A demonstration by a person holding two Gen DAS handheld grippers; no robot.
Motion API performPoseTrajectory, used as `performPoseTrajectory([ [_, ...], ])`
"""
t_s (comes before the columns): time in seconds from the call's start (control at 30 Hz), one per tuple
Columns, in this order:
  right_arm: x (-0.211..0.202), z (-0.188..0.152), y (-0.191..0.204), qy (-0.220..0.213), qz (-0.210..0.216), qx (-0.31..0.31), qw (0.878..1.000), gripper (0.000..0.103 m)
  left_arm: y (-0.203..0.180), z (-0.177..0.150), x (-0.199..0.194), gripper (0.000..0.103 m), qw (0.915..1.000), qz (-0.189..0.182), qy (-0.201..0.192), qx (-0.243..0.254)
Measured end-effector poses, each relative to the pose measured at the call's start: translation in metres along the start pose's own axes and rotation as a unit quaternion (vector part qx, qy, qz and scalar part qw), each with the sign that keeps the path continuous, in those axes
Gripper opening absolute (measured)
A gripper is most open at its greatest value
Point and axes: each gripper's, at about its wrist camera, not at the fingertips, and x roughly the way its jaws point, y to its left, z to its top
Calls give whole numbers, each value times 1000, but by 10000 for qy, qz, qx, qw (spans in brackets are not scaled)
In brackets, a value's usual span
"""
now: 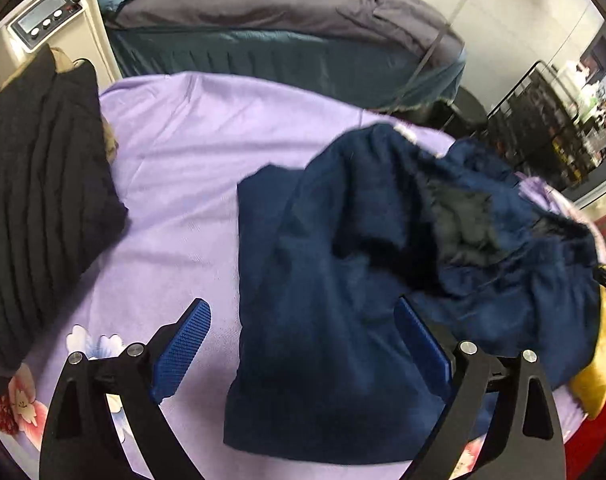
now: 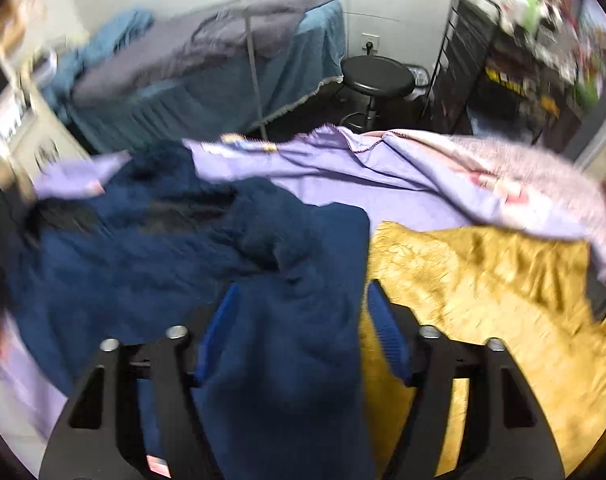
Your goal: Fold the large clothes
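A navy garment (image 1: 343,280) lies rumpled on the lavender sheet (image 1: 175,168); the left gripper (image 1: 303,340) hovers wide-jawed over it, and the right gripper (image 2: 299,328) likewise stands open astride its fabric.

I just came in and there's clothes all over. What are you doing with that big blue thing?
A person with tongs in each hand is folding a dark blue garment on a purple sheet. It's partly folded, still bunched at the far end. The left tongs are open with the garment's near part between the fingers. The right tongs are open around another part of it. A gold cloth lies beside it, and a black ribbed garment on its other side.
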Motion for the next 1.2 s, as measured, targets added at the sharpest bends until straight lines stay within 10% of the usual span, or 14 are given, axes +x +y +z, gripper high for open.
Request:
performPoseTrajectory([
  [0.17,32,-11,1,344,-56,-206,9992,56,-6,-3,37,88,9983,326,314,355],
  [0.33,30,-3,-3,190,92,-42,9998,17,-20,14,35,39,9979,350,129,538],
  [0.5,27,14,-32,20,151,648,9978,15,-7,45,36,33,9990,453,-17,14],
  [0.8,83,18,-49,600,120,1444,9876,17,-13,53,79,48,9942,914,523,-223],
  [0.97,86,13,-36,572,-155,1118,9920,23,-16,57,77,91,9855,1661,348,80],
  [1.2,57,8,-19,196,-819,614,9946,65,4,46,45,91,9907,1343,33,-232],
])
